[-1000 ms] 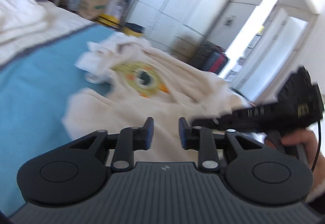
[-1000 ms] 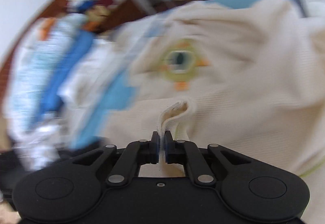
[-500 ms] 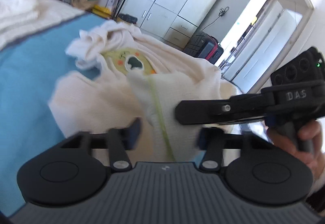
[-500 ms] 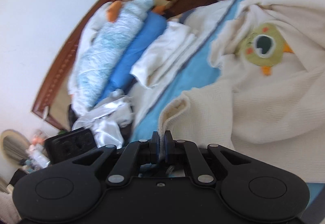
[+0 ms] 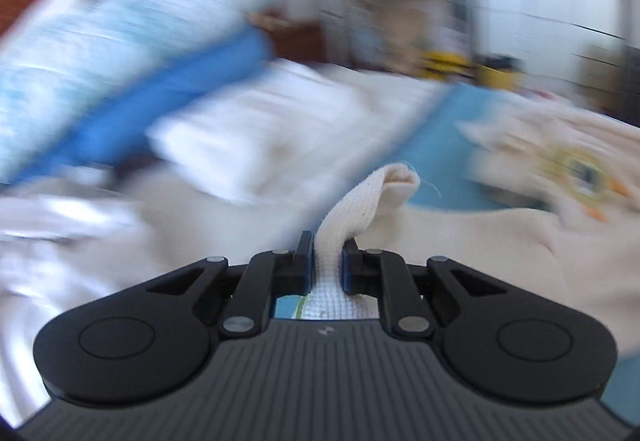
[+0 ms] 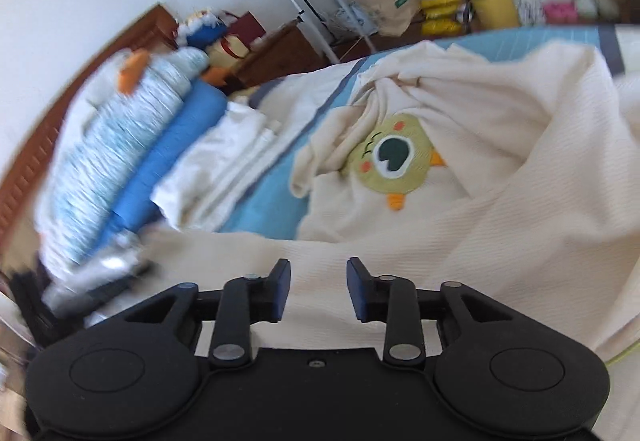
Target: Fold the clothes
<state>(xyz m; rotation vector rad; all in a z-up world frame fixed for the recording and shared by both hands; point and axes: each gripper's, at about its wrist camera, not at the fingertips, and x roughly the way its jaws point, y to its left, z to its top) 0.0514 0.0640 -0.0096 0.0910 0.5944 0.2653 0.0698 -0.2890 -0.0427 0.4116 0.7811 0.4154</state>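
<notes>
Closest in, the left gripper (image 5: 326, 261) has just been closing and now pinches a folded cream ribbed-knit edge (image 5: 360, 209). The right gripper (image 6: 318, 289), jaws just opened, hovers empty over the cream knitted garment with a green monster patch (image 6: 394, 165), sprawled on the blue bedsheet (image 6: 272, 201). It looks soft, light and floppy; hems seem best to grasp.

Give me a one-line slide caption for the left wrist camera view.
Left gripper pinches a folded edge of the cream sweater above the blue bedsheet, background blurred.
</notes>
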